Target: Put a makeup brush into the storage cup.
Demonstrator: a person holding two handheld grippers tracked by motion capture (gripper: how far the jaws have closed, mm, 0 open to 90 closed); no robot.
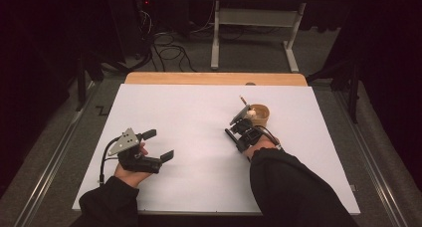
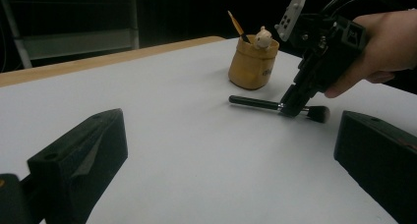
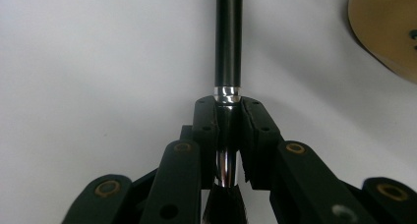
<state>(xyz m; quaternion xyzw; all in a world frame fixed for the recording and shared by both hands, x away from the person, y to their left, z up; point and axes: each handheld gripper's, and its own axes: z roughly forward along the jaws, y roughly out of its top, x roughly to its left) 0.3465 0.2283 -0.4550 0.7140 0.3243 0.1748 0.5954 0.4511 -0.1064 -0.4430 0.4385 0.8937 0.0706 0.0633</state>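
Two grippers on table: right gripper (image 2: 294, 108) clamped on makeup brush (image 2: 255, 103) at metal collar, brush flat beside wooden cup (image 2: 252, 62). Left gripper (image 1: 158, 145) wide, idle. Lift level, handle toward cup.

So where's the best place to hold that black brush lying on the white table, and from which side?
Grip the brush at its silver ferrule, where the right gripper is already shut on it. It lies flat beside the yellow holder, so come from above with a jaw on each side of the shaft. The ferrule is probably firmer than the bristles.
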